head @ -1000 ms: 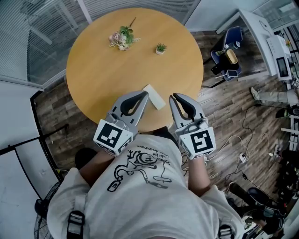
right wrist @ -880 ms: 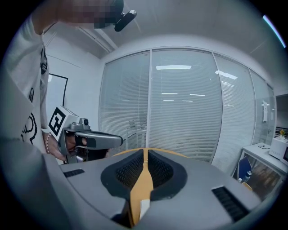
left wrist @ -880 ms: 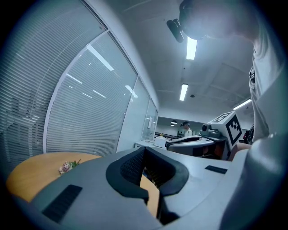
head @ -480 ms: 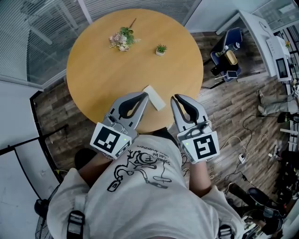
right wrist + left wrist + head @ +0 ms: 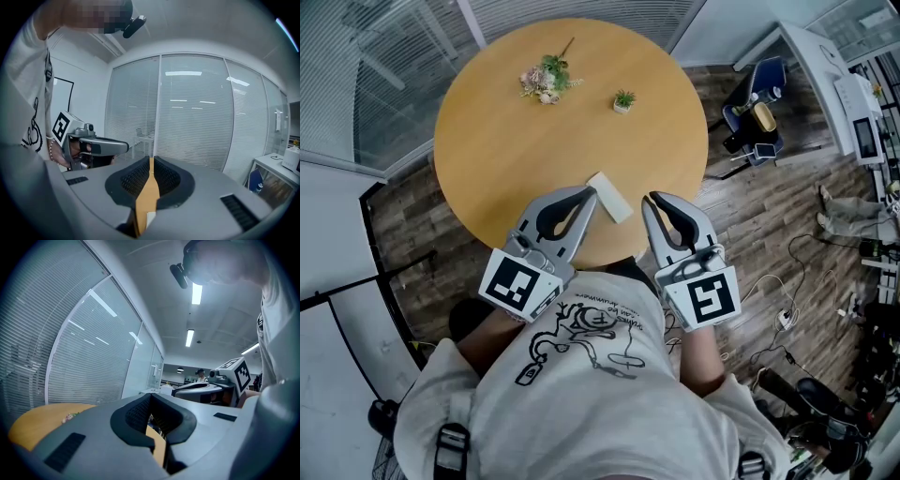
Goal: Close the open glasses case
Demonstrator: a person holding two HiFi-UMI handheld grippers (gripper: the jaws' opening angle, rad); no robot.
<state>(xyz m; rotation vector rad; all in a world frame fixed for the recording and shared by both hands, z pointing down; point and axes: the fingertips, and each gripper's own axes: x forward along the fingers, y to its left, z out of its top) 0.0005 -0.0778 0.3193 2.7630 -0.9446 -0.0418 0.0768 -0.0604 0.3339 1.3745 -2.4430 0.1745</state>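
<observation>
A round wooden table [image 5: 497, 150] fills the upper part of the head view; the glasses case [image 5: 610, 197], a pale oblong, lies near the rim at about 5 o'clock from the table's centre, and I cannot tell from here whether its lid stands up or lies flat. The left gripper [image 5: 589, 192] points in from 7 o'clock, its tip just at the case's 9 o'clock end; whether it touches cannot be made out. Its own view shows the ribbed pads meeting at the tip with nothing between them. The right gripper [image 5: 649, 197] comes in from 5 o'clock, its tip just beside the case at 3 o'clock but apart from it; its claw is drawn together to a thin slit, empty, with only tabletop showing through. Across the table a sprig of dried flowers [image 5: 546, 77] lies at about 11 o'clock and a small potted plant [image 5: 622, 97] stands at about 1 o'clock, both well apart from the case. The person's white printed shirt [image 5: 591, 375] fills the lower frame.
</observation>
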